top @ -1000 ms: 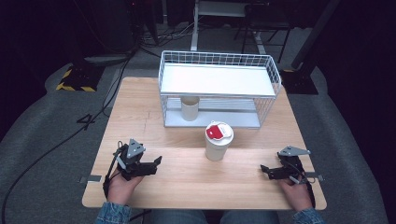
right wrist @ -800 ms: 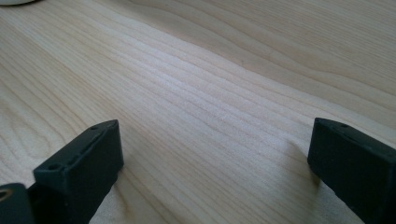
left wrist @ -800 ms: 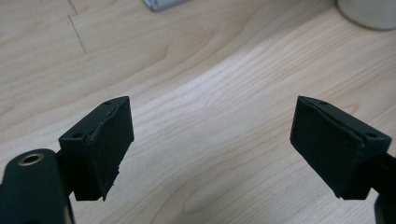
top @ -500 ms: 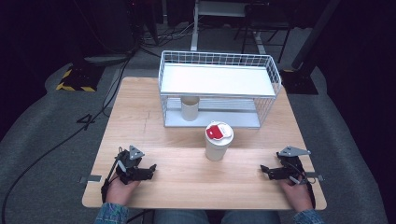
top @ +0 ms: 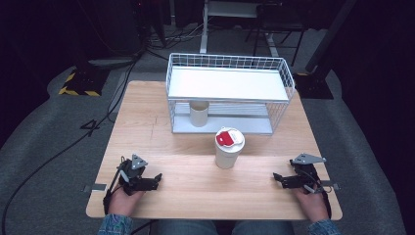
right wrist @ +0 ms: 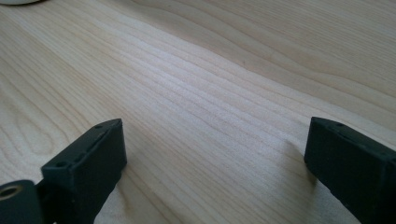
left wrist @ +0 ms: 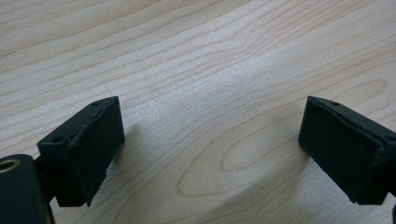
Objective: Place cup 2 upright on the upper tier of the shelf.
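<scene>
My left gripper and right gripper rest released and empty at the table's near corners, nothing begun, and I judge the next reach goes to the lidded cup standing centre

Black fingers, grey top plates, patterned sleeves.
</scene>
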{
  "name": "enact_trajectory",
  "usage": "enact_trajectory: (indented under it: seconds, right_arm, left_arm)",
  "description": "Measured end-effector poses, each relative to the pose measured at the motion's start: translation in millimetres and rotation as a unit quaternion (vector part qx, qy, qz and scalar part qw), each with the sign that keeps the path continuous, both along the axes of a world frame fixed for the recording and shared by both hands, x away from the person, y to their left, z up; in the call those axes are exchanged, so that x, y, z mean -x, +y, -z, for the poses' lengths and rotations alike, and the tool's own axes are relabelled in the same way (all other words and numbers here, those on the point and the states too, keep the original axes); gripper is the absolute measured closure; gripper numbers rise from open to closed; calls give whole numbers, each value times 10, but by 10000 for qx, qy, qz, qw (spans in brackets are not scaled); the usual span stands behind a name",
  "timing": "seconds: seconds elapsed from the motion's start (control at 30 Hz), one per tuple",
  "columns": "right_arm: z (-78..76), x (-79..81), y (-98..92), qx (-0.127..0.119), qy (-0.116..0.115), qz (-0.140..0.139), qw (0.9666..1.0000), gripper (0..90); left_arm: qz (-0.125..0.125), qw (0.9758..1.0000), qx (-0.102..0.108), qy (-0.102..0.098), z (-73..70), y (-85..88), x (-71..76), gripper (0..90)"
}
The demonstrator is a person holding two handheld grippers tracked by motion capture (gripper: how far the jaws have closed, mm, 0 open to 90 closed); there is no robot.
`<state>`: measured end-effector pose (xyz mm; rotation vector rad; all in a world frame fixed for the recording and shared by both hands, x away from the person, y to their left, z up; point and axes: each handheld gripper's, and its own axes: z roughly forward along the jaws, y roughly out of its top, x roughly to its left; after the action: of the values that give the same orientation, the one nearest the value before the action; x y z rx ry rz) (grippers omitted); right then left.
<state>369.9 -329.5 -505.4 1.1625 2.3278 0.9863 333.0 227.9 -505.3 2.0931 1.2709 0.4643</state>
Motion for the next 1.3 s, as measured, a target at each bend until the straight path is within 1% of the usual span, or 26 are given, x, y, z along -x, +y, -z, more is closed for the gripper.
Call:
enact_trajectory:
  seconds: [0.1, 0.2, 0.27, 0.33, 0.4, 0.47, 0.87, 0.97, 1.07, 1.13, 1.2, 1.3]
  right_arm:
    - [-2, 7, -22, -13, -18, -56, 10000, 80]
    - [-4, 11, -56, -42, -13, -191, 9998, 95]
    - [-4, 11, -58, -40, -13, -200, 9998, 95]
    - [-5, 16, -59, -33, -22, -181, 9998, 95]
    - [-4, 32, -56, -11, -34, -81, 10000, 89]
    - [-4, 40, -59, -16, -31, -59, 10000, 89]
    - [-4, 38, -52, -32, -10, -9, 10000, 82]
    - [-19, 40, -44, -48, 46, -58, 10000, 103]
    - [-77, 49, -18, -134, 41, -144, 9998, 114]
    - [-129, 62, 5, -193, 51, -242, 9995, 154]
    - [-188, 79, 35, -317, 48, -357, 9988, 154]
    - [-260, 100, 76, -384, -25, -436, 9983, 154]
  left_arm:
    - [-3, 10000, -8, -4, 0, 1, 4, 74]
    - [-17, 10000, 10, -5, 2, 0, 5, 74]
    - [-205, 9998, 22, -1, 2, -7, -3, 75]
    - [-276, 9996, 23, 2, 3, -19, -1, 72]
    - [-286, 9996, 30, 1, 4, -20, 0, 72]
    - [-301, 9995, 33, 0, 4, -20, -3, 72]
    - [-323, 9995, 25, 2, 4, -24, -8, 70]
    - [-312, 9995, 20, 1, 4, -23, -9, 70]
    - [-321, 9995, 28, 0, 5, -24, -8, 70]
    - [-323, 9995, 24, 0, 4, -24, -8, 70]
    - [-323, 9995, 29, 1, 5, -24, -8, 70]
    - [-323, 9995, 24, 1, 4, -24, -8, 70]
